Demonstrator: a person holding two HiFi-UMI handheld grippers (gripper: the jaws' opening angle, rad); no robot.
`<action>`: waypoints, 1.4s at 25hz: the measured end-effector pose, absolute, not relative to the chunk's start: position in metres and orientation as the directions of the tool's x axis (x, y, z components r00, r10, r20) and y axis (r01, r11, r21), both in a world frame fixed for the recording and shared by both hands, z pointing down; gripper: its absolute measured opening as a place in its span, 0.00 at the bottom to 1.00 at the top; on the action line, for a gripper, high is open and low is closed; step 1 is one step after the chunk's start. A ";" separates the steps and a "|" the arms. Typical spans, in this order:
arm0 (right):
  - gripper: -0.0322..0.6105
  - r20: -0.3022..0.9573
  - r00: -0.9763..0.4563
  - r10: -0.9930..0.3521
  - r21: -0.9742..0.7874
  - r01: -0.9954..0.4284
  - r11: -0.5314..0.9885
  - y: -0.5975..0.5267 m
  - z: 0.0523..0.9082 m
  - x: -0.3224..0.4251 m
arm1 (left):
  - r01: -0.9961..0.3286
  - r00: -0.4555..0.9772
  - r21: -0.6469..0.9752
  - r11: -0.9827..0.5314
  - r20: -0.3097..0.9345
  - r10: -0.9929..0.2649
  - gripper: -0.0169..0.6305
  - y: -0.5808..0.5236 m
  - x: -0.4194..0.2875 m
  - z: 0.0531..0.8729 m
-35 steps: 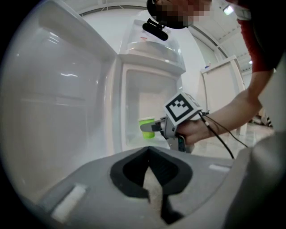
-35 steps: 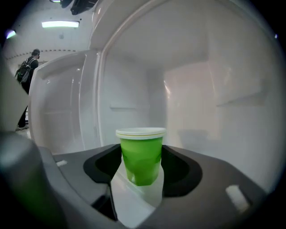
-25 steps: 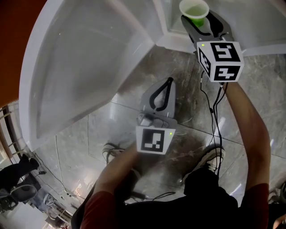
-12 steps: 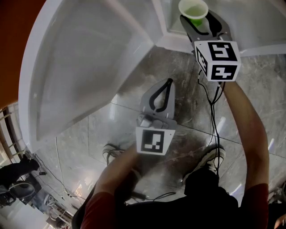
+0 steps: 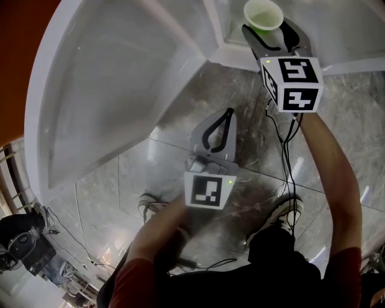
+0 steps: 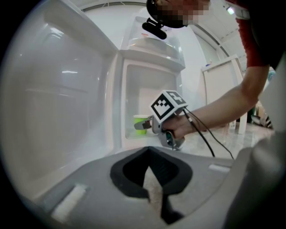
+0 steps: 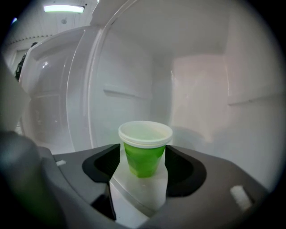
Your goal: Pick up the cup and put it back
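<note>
1. Right gripper (image 5: pixel 272 31) has slipped back a touch in the head view and its jaws have just eased wider. The cup (image 5: pixel 263 14) sits between their tips, just inside the front edge of the fridge compartment (image 5: pixel 231 24). Left gripper (image 5: pixel 227 115) hasn't budged; it hangs over the marble floor (image 5: pixel 180 162), well clear of the open door (image 5: pixel 108 90). The marker cubes (image 5: pixel 292 83) carry black-and-white square patterns.
2. Left gripper view: jaws closed tip to tip, nothing in them. Ahead, the cup (image 6: pixel 141 120) stands upright at the compartment's mouth, door swung wide on the left.
3. Right gripper view: jaws stand wide either side of the green, white-rimmed cup (image 7: pixel 144 152), pads not pressing. Side walls are well apart, with free room above.
</note>
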State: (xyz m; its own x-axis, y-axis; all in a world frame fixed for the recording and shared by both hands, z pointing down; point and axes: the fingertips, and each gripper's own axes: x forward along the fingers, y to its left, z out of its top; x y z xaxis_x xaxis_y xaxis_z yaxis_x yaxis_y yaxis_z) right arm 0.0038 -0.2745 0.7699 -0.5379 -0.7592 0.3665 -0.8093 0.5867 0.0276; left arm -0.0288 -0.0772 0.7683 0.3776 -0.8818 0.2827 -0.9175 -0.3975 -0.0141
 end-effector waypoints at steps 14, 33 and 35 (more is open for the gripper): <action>0.52 0.388 -0.527 -0.756 -0.011 -0.822 0.569 -0.248 0.779 0.023 | -0.932 0.350 0.008 -0.362 0.274 -0.896 0.03 -0.080 -0.033 0.764; 0.52 0.385 -0.541 -0.747 -0.145 -0.835 0.530 -0.169 0.781 0.056 | -0.938 0.337 0.006 -0.346 0.244 -0.909 0.03 -0.089 -0.033 0.758; 0.52 0.373 -0.525 -0.765 -0.129 -0.846 0.518 -0.162 0.777 0.065 | -0.938 0.338 0.011 -0.346 0.243 -0.909 0.03 -0.089 -0.033 0.757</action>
